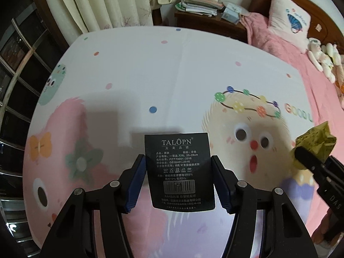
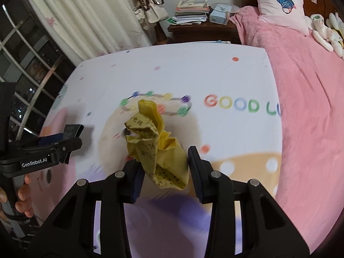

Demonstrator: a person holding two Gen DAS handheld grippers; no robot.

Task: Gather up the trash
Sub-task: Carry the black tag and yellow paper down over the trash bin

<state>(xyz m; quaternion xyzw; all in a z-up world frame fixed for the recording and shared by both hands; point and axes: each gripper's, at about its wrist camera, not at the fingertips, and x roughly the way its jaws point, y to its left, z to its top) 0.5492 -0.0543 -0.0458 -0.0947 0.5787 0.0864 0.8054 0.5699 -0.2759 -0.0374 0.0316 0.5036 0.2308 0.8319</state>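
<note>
**A:** Black card tag (image 1: 179, 169) sits between the blue pads (image 1: 134, 185) of your left gripper (image 1: 179, 183). Both pads press its side edges, so you're clamped on it. Tag hangs upright, white "TALOPN" print and a barcode facing the camera, lifted clear of the sheet (image 1: 150, 64).

**B:** And your right?

**A:** Yellow crumpled paper (image 2: 159, 148) sits between the fingers of your right gripper (image 2: 165, 172). The left pad (image 2: 137, 178) presses it; the right finger (image 2: 195, 167) meets its edge. Wad sticks up above the fingertips, dark printed characters on it. It's pinched and off the sheet. The background is blurred in that view.

**B:** Where are the two relative to each other?

**A:** From your left camera, the right gripper (image 1: 309, 161) shows at the right edge with the yellow wad (image 1: 316, 148) in it, apart from the tag. From your right camera, the left gripper (image 2: 62, 142) is at the left edge holding the tag (image 2: 72, 131) edge-on, your fingers (image 2: 23, 195) wrapped round its handle.

**B:** Surroundings?

**A:** Under both is a white sheet with cartoon faces, coloured dots and "GOOD LU" lettering (image 2: 240, 105). To the right lies a pink blanket (image 2: 305, 86) with a pink pillow (image 2: 281, 2) and plush toys (image 2: 326, 32). Behind it, a dark wooden nightstand (image 2: 202, 30) with stacked papers (image 2: 189, 10), cream curtains (image 2: 86, 15) and a hanging bag (image 2: 152, 10).
</note>
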